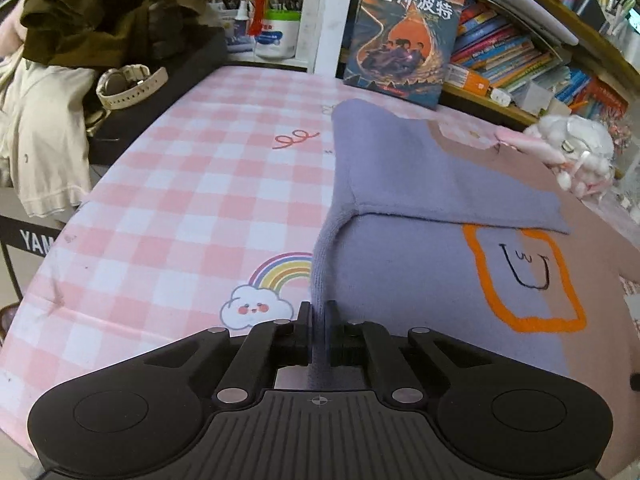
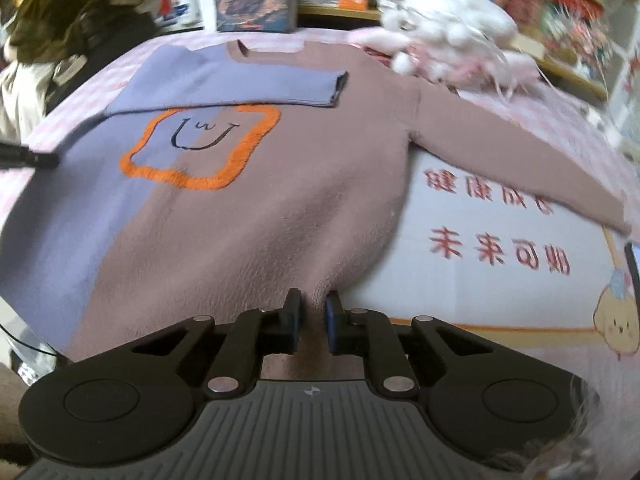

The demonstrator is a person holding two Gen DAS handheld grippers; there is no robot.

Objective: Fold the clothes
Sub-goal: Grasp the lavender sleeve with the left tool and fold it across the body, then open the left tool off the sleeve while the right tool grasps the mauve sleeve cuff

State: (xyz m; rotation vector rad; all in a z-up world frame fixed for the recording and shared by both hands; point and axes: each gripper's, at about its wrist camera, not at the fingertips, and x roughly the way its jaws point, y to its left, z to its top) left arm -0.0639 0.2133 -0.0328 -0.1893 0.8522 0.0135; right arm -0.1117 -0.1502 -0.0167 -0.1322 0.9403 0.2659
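A sweater, half purple and half mauve-brown with an orange square and a smiling face, lies front up on the table (image 2: pixel 248 184). Its purple sleeve (image 2: pixel 240 80) is folded across the chest. Its brown sleeve (image 2: pixel 520 160) stretches out to the right. My left gripper (image 1: pixel 319 320) is shut on the sweater's purple left side edge (image 1: pixel 324 264), lifting it slightly. My right gripper (image 2: pixel 313 312) is shut on the brown hem (image 2: pixel 316 292) at the near edge. The left gripper's tip also shows in the right wrist view (image 2: pixel 36 159).
A pink checked tablecloth (image 1: pixel 192 184) covers the table. A white plush toy (image 2: pixel 452 36) lies by the collar at the back right. A book (image 1: pixel 404 32) stands at the back before shelves. A black keyboard with a watch (image 1: pixel 128 82) and clothes pile is on the left.
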